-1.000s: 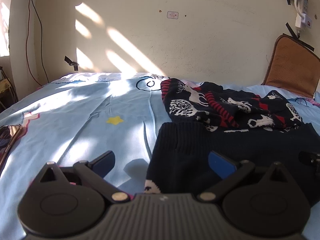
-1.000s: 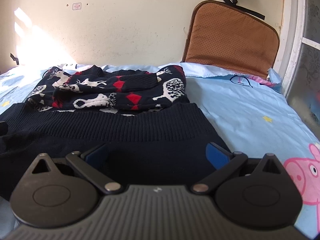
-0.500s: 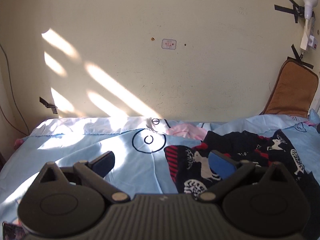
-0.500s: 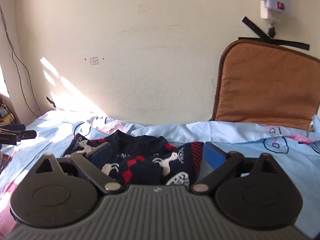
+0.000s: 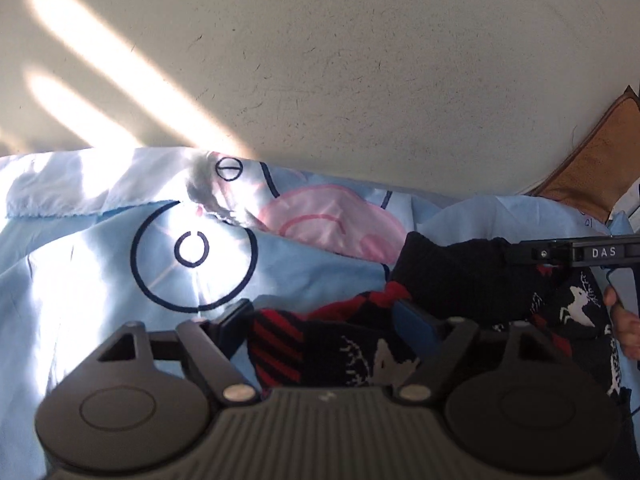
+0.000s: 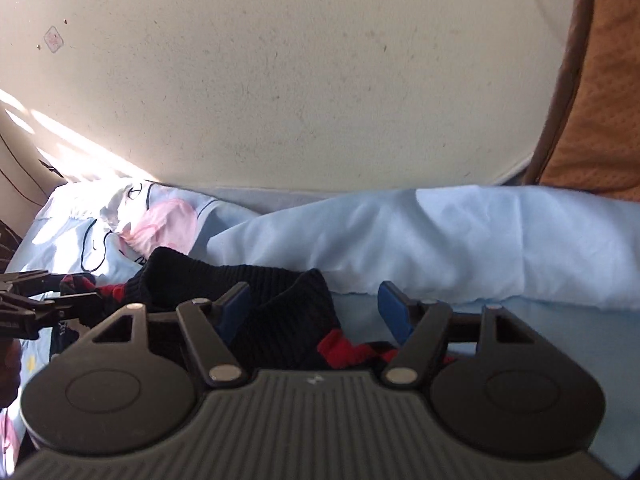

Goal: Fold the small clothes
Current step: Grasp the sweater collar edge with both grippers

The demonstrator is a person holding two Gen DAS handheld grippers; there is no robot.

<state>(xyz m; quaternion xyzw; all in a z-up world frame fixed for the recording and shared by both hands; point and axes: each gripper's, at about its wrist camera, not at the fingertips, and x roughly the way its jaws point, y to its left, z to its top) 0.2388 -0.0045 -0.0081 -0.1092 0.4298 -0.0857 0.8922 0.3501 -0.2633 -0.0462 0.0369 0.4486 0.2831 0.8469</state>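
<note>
A dark sweater [image 5: 460,280] with red stripes and white deer lay on a light blue bed sheet [image 5: 80,288]. The sheet had a big pink cartoon drawing on it. The sweater sat close to the cream wall [image 5: 320,60], at the far edge of the bed.

The left gripper [image 5: 326,314] pointed down at the sweater. Its two blue fingers stood on either side of a bunched part with red stripes, and the jaws were closing in on it. The cloth filled the gap between them, but I could not tell if the pads already pressed on it.

The right gripper [image 6: 314,306] was at the sweater too, on the side nearer the brown cushion [image 6: 600,80]. Its jaws were also closing. The dark ribbed edge of the sweater [image 6: 280,312] lay between the fingers, up against the left one. The right finger still had blue sheet showing beside it, so the cloth was not squeezed there.

Each gripper showed up in the other camera. In the left view the right one came in over the sweater from the cushion side, with a person's hand [image 5: 626,328] below it. In the right view the left one reached the sweater from the side away from the cushion.

Sun stripes fell on the wall above the sheet.
</note>
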